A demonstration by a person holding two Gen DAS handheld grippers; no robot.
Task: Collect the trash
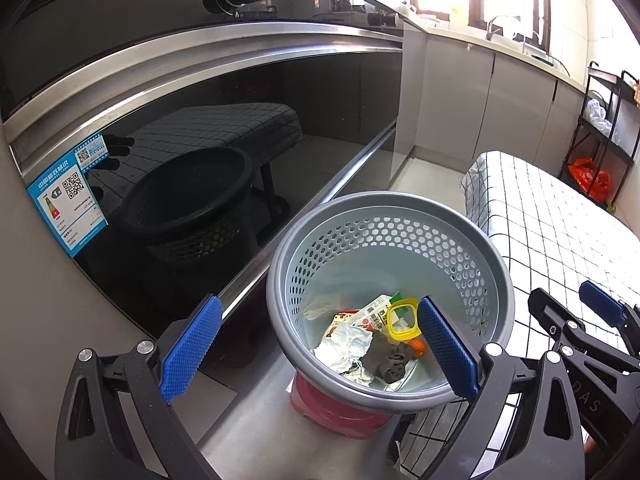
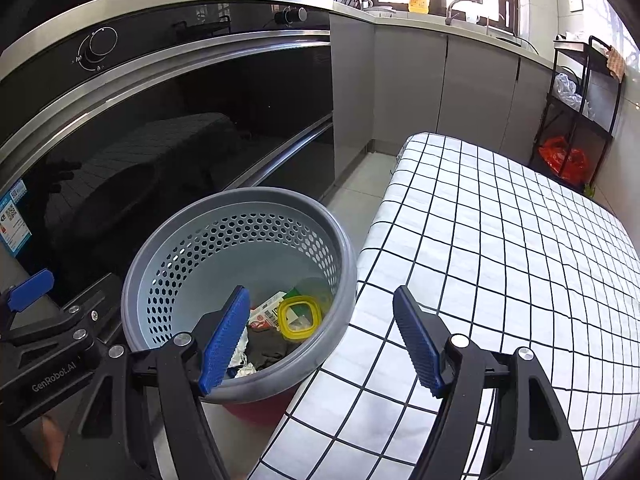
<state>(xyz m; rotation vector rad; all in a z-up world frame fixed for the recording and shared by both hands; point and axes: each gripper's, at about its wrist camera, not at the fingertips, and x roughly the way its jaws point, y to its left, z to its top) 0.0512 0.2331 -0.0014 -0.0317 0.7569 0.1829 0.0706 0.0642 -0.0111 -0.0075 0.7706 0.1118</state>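
Kitchen floor beside the checkered table (image 2: 500, 240) holds the filled waste basket (image 2: 160, 248); both the left gripper (image 1: 320, 344) and the right gripper (image 2: 320, 340) hover spread wide and empty, so the operator should scan the tabletop for leftover trash before reaching.

Left gripper (image 1: 320, 354): jaws spread wide, nothing between the blue pads (image 1: 191, 347); its black frame fills the lower part of its own view and shows at the lower left of the right view. Right gripper (image 2: 326, 342): jaws likewise spread wide, empty, pads (image 2: 418, 342) ribbed; seen at the lower right of the left view. Both grippers sit side by side, close together.
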